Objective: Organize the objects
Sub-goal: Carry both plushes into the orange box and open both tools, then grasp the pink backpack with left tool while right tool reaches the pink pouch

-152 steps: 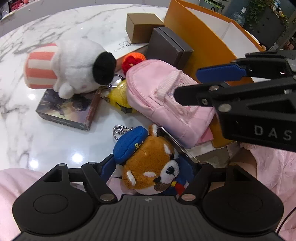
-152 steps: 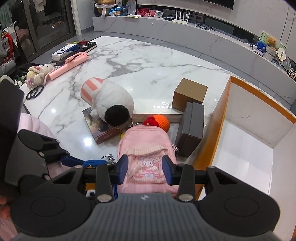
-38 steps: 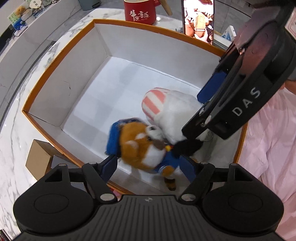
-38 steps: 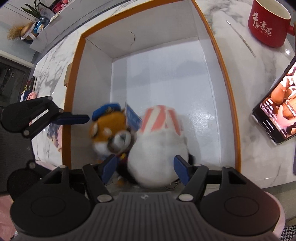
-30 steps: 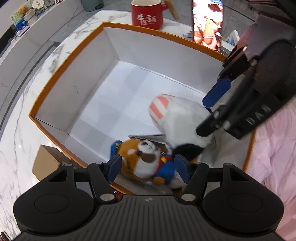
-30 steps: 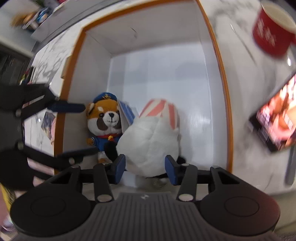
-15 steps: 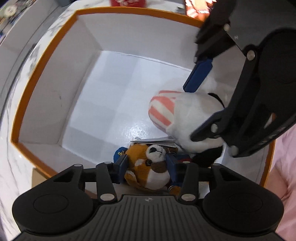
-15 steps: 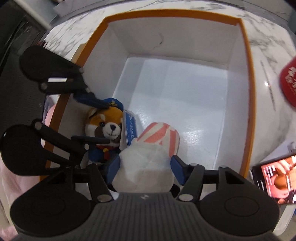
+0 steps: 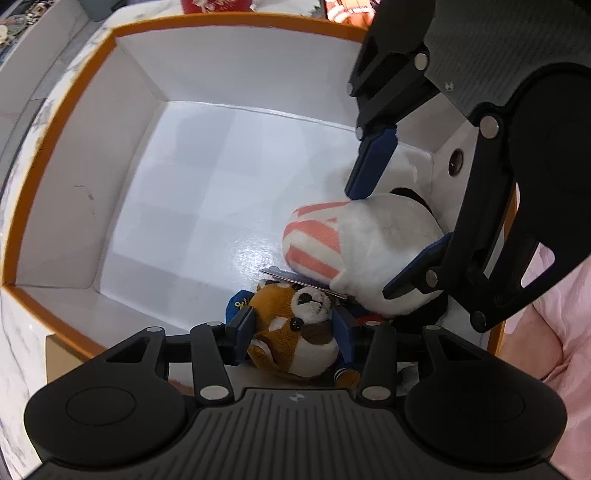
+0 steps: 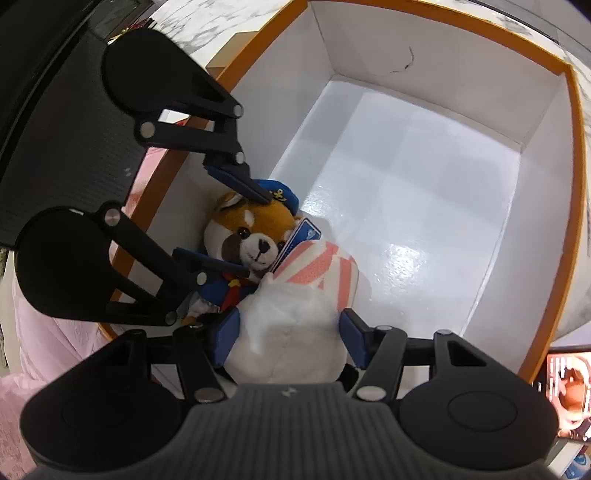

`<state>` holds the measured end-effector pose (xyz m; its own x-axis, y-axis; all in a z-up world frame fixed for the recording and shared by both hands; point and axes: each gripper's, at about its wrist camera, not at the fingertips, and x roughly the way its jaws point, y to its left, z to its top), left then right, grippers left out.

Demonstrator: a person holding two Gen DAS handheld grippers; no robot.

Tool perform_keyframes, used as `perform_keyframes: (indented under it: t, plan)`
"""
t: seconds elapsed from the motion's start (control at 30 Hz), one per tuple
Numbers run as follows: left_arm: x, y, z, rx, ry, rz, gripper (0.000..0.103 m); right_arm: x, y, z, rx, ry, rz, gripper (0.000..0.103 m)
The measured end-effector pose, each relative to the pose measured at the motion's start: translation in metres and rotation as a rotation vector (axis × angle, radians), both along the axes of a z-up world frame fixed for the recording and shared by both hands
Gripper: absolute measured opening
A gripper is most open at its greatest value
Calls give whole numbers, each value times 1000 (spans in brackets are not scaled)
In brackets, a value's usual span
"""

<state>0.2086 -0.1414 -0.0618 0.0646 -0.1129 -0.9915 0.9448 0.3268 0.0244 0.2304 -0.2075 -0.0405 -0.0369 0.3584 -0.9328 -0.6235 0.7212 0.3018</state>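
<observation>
**Two plush toys tucked into one corner of the orange-rimmed box**

Plush toys, two of them, lie side by side at the near end of the box (image 9: 66, 122), and each has a gripper around it. Nearest the left wrist camera is the brown dog plush (image 9: 295, 332) in its blue cap and blue outfit. The left gripper (image 9: 293, 330) points down over it, one blue pad on either side of its head; the jaws have just been closing and now look pressed into the fur, so I judge them clamped on the dog. It sits low against the near wall, probably being nudged upright into the corner so it takes little room.

Beside it, touching, is the white plush with the pink-striped end (image 10: 295, 325). The right gripper (image 10: 291, 338) straddles its white body, pads apart, having just been opening. They lie right against the fur; whether they press or only brush it I cannot tell, though a release seems under way. A blue card tag (image 10: 301, 240) is wedged between the two toys.

Packing both into one corner leaves the rest free: further out the white floor is bare all the way to the far wall.

Counted: two plush toys, two grippers, one box, one tag. Beyond the rim, on the marble, are one tan carton (image 10: 231, 50), one red mug (image 9: 218, 4) and one lit phone screen (image 10: 569, 395).
</observation>
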Motion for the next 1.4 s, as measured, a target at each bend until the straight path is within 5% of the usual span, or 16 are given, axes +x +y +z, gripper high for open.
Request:
perform_keyframes:
  t: [0.33, 0.6, 0.8, 1.13, 1.4]
  plan:
    - [-22, 53, 77, -229, -115, 207, 55, -12, -3, 45, 13, -138, -71, 63]
    - [-44, 113, 119, -303, -186, 542, 56, -45, 35, 99, 124, -295, 14, 49]
    - [-65, 160, 100, -352, -131, 789, 56, -69, 88, 91, 124, -342, 135, 36]
    - [-67, 221, 29, -578, 76, 1251, 72, -71, 152, 51, -121, -405, 332, 22]
    - [-55, 222, -19, -638, 151, 1399, 76, -63, 174, 20, -254, -415, 459, 20]
